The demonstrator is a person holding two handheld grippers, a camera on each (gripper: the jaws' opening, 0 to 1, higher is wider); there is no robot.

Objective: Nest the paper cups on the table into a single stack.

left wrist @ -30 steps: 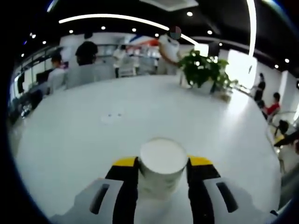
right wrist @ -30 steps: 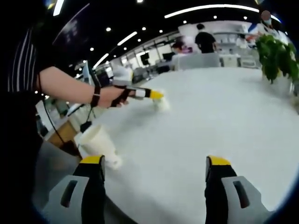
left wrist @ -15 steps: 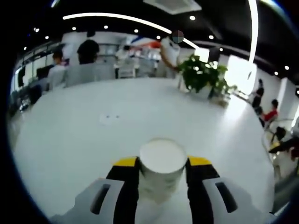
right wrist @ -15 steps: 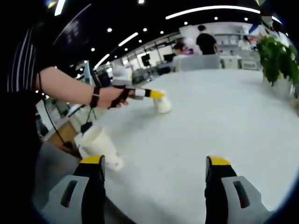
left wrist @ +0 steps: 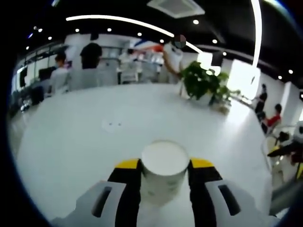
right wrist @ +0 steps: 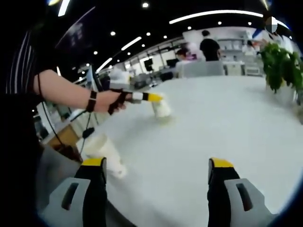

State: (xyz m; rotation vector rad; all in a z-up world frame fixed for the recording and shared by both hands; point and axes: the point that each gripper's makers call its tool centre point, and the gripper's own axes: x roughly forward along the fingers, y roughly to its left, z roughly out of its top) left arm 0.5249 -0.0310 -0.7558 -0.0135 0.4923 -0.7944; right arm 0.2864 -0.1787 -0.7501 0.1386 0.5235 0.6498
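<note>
In the left gripper view, the left gripper [left wrist: 164, 166] pinches an upright white paper cup [left wrist: 164, 166] between its 2 yellow-tipped black jaws, which press against the cup's left and right sides above the broad white tabletop [left wrist: 94, 142]. A green potted plant [left wrist: 204, 82] stands at the far right of that table, and several people stand or sit beyond its far edge. In the right gripper view, the right gripper [right wrist: 157, 165] has its 2 yellow-tipped jaws spread wide with nothing between them, hovering over the near part of the table. To the far left in that view, the person's hand [right wrist: 110, 100] holds the left gripper out over the table, with the held cup at its yellow tip. A second white paper cup [right wrist: 105, 154] lies tipped on its side near the table's left edge, just beyond the right gripper's left jaw.
</note>
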